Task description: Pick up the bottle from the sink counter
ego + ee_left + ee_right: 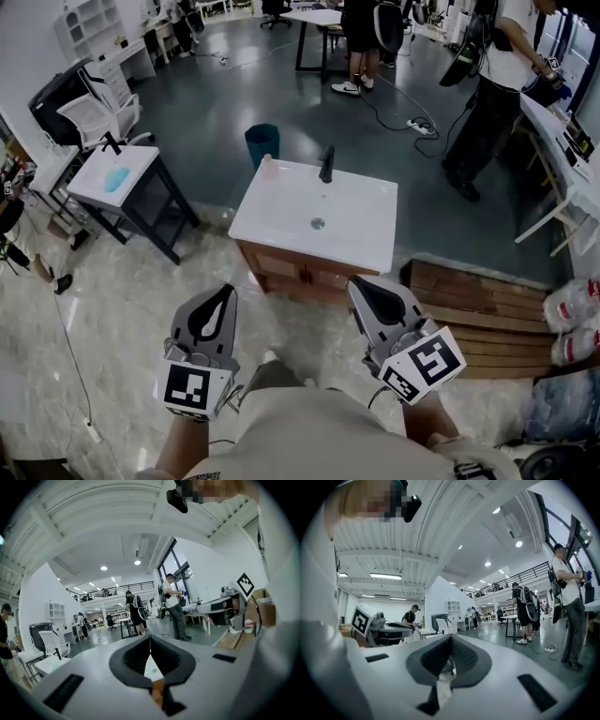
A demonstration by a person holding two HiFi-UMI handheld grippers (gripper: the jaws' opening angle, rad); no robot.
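A small pale bottle point(266, 166) stands at the back left corner of the white sink counter point(281, 211), left of the black faucet point(326, 164). Both grippers are held low and near me, well short of the counter's front edge. My left gripper point(229, 289) is shut with nothing in it, and its jaws meet in a line in the left gripper view point(150, 637). My right gripper point(355, 281) is also shut and empty, jaws together in the right gripper view point(451, 637). I cannot make out the bottle in either gripper view.
A teal bin point(262, 143) stands behind the counter. A dark-legged side table point(141, 169) with a white top is to the left, and a wooden pallet point(478, 314) lies on the right. People stand at the far side of the room, with cables on the floor there.
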